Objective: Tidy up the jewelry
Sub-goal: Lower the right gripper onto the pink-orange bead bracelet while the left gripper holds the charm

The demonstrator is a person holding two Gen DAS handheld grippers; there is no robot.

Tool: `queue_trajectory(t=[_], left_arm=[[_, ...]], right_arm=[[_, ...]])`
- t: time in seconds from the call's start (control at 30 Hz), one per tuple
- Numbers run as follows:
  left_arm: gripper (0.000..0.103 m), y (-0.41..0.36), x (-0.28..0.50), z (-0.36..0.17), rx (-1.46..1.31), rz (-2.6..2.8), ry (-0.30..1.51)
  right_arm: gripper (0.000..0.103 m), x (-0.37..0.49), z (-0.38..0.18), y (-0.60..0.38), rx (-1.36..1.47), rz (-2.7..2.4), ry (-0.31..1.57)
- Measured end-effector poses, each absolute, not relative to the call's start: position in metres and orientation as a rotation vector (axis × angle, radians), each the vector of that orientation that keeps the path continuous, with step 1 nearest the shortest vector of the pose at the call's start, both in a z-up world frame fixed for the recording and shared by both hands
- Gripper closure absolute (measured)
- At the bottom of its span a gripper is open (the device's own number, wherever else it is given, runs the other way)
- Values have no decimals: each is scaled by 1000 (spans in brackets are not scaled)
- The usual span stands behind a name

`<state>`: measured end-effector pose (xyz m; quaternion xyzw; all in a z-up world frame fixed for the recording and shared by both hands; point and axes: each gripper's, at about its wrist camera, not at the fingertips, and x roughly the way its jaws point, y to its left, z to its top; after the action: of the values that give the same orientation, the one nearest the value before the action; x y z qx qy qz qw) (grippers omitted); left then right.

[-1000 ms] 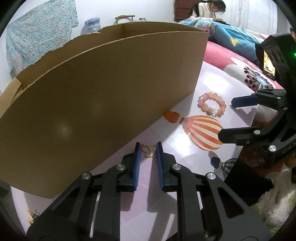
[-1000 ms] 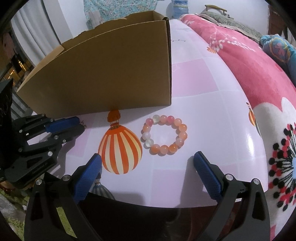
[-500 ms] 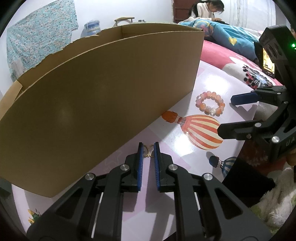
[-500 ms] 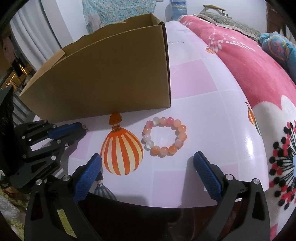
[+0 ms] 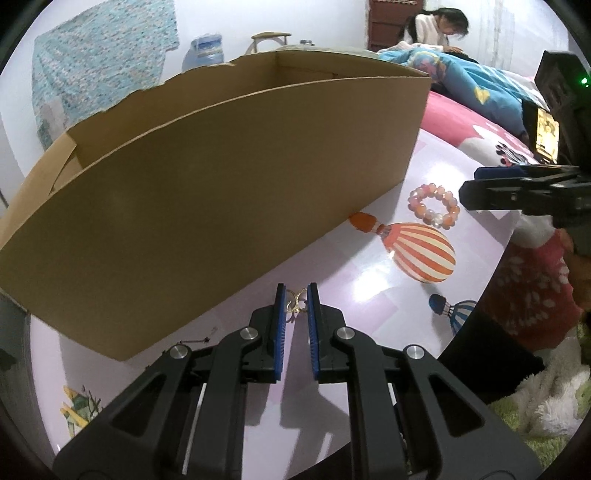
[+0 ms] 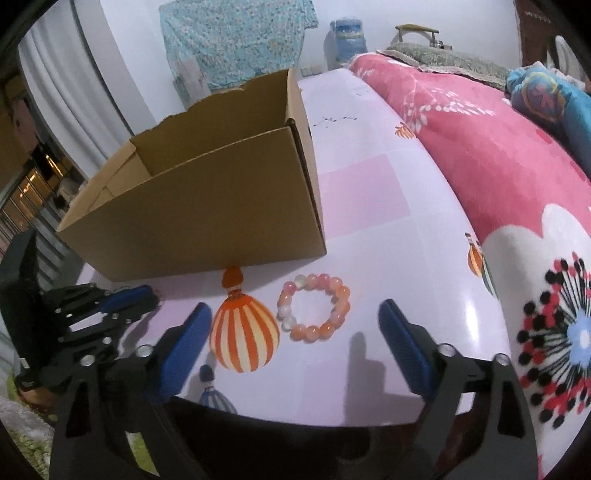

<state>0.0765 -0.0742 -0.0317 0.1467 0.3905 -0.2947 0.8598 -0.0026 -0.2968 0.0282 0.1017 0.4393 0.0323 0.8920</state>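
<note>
A small gold jewelry piece [image 5: 295, 301] sits at the foot of the open cardboard box [image 5: 221, 184], and my left gripper [image 5: 296, 295] is shut on it. From the right wrist view that gripper [image 6: 153, 295] shows at the left, beside the box [image 6: 207, 221]. A bracelet of pink, orange and white beads [image 6: 314, 308] lies flat on the lilac tablecloth [image 6: 369, 206]. My right gripper [image 6: 294, 306] straddles it with its jaws wide and closing; the pads do not touch the beads. The left wrist view shows the bracelet [image 5: 434, 205] just left of the right gripper [image 5: 472, 183].
An orange striped balloon print [image 6: 243, 338] lies left of the bracelet. A pink flowered blanket [image 6: 498, 166] covers the right side. The table's front edge [image 6: 332, 417] runs just under my right fingers. A person [image 5: 436, 26] sits far behind. A thin dark chain [image 5: 195, 341] lies by the box corner.
My left jaws have closed around the gold piece. The right jaws have narrowed a little, and the right view has tipped so that the inside of the box shows.
</note>
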Motion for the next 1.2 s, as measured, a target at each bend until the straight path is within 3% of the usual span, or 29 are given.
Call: queue_trajectory(t=[0.47, 1.0, 1.2], left_arm=[[93, -66, 88, -33, 246, -541, 900], [93, -70, 93, -32, 248, -500, 946], [93, -69, 93, -32, 251, -498, 950]], right_arm=[[58, 7, 22, -318, 243, -69, 947], [68, 17, 14, -301, 91, -111, 1005], [77, 18, 13, -294, 37, -128, 1011]])
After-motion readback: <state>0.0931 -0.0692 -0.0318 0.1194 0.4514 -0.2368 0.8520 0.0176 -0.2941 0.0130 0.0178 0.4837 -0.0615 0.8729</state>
